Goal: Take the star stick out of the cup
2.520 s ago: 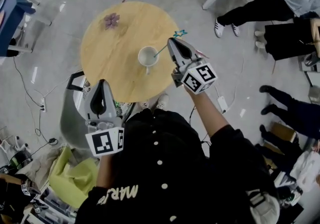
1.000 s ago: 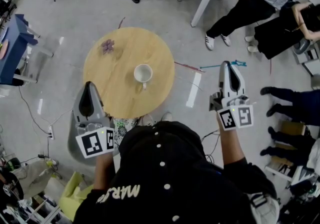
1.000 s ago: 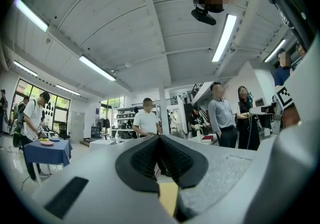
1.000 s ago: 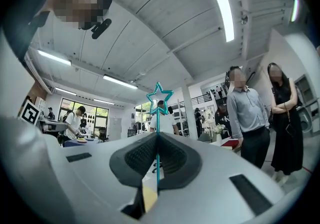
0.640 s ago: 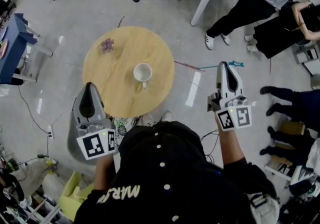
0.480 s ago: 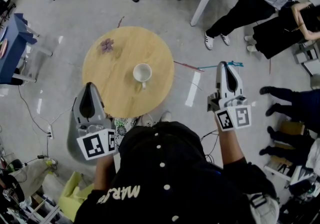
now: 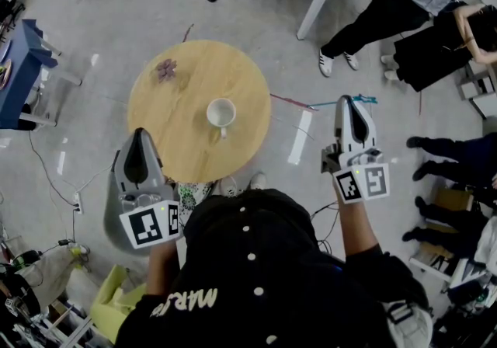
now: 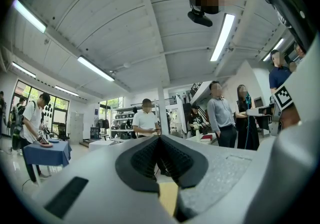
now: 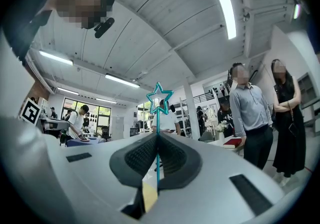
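The round wooden table (image 7: 155,106) stands below me with the white cup (image 7: 221,113) empty at its middle, so the lifting-out looks done. My right gripper (image 7: 351,106), over the floor well clear of the table, is clamped on the teal star stick (image 9: 158,118) and next needs somewhere to set it; bystanders' legs (image 7: 365,24) crowd that side. My left gripper (image 7: 140,144) hangs closed and empty.

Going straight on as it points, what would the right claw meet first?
Nothing close: the right claw, shut on the star stick, points over floor beside the round table. Bystanders stand farther off; depth unclear.
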{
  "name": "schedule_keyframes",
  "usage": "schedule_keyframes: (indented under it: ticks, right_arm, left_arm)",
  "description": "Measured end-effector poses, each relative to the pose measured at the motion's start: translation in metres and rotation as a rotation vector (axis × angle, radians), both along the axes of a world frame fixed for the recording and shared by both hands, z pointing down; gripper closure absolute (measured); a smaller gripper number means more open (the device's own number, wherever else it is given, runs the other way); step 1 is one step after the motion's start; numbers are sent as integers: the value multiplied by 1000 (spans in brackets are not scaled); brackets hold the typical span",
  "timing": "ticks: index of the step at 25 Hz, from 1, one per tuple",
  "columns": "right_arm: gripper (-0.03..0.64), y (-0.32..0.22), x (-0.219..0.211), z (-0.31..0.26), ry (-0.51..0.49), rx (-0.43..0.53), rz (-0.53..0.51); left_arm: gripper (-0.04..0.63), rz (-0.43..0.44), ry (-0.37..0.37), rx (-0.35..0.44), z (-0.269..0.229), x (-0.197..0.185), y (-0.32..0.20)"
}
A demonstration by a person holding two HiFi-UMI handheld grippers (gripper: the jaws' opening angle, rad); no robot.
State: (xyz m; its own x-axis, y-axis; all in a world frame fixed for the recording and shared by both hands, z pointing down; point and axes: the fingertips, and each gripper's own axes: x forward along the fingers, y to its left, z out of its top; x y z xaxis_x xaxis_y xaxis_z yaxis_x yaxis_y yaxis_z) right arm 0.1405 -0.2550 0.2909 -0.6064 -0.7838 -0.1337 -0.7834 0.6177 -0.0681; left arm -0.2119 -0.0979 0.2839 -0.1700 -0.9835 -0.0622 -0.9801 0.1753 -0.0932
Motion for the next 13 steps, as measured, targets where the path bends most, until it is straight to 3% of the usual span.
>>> schedule_keyframes:
  ticks: [13]
  right_arm:
    - [611, -4, -6, 0, 2, 2, -9]
  left_arm:
    - [591, -3, -2, -3, -1, -1, 1]
